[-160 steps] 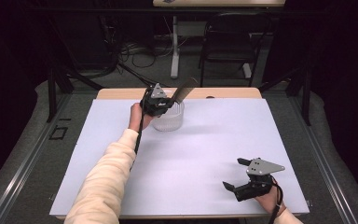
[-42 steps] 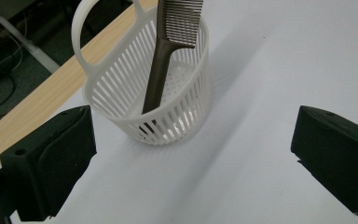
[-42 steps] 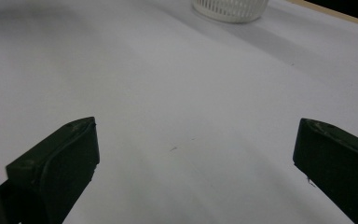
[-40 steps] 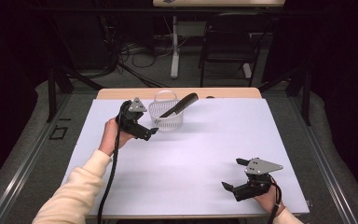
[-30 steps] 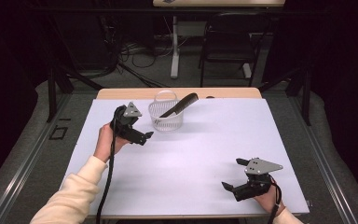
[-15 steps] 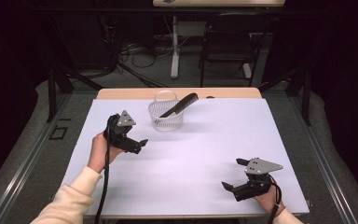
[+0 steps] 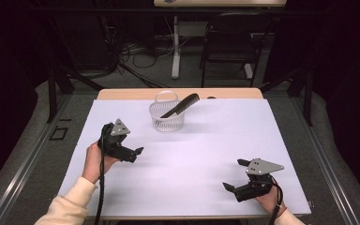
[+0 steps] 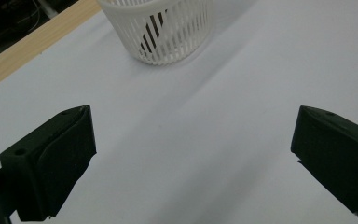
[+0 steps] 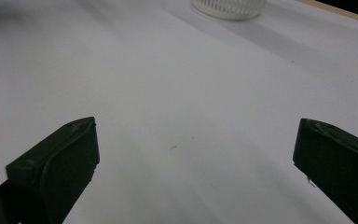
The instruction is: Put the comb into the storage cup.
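A white slatted basket (image 7: 167, 117) stands at the back middle of the white table, with a black comb (image 7: 181, 105) leaning in it and sticking out to the upper right. The basket (image 8: 163, 29) is ahead in the left gripper view, dark comb parts showing through its slats. My left gripper (image 7: 135, 155) is held low over the table's left side, well in front and left of the basket, jaws wide apart and empty. My right gripper (image 7: 232, 190) rests near the front right, open and empty; the basket's base (image 9: 229, 8) lies far ahead of it.
The white sheet (image 7: 192, 154) covers the table, with a wooden edge (image 7: 122, 94) along the back. A chair (image 7: 229, 42) and a desk leg stand on the floor beyond. Black frame rails run along both sides.
The left gripper let go of the comb, which now leans in the basket, and drew back toward the front left. The right gripper has stayed where it was.
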### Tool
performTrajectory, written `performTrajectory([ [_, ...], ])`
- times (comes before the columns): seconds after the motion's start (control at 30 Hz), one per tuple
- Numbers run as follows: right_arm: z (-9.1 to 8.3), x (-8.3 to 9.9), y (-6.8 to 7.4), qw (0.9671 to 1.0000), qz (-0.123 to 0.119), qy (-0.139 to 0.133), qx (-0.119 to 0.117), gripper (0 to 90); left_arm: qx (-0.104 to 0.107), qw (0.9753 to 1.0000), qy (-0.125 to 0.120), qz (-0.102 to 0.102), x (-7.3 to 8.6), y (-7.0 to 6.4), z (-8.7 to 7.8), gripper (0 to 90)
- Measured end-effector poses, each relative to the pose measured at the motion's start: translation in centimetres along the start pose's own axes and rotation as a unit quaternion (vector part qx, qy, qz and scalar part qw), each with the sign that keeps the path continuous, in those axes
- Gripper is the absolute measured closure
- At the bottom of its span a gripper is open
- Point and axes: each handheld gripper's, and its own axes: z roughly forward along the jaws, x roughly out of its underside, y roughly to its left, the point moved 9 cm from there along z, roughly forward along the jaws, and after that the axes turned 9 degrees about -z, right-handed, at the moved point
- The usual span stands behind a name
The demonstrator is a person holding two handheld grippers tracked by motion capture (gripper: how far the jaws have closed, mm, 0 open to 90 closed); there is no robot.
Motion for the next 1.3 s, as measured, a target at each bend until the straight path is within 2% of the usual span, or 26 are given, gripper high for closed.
performTrajectory([
  [0.57,0.0,0.0,0.2,1.0000,0.001,0.003,-0.003,0.0,-0.006,0.9998,-0.011,-0.012,2.6,-0.7,-2.1,0.0],
  [0.93,-0.1,0.0,0.2,1.0000,0.003,0.001,-0.003,0.0,-0.011,0.9989,-0.026,-0.039,4.4,-0.9,-2.7,0.0],
  [1.3,-0.1,-0.1,0.3,1.0000,0.002,0.002,-0.003,0.0,-0.005,0.9993,-0.010,-0.036,6.3,-1.9,-3.0,0.0],
])
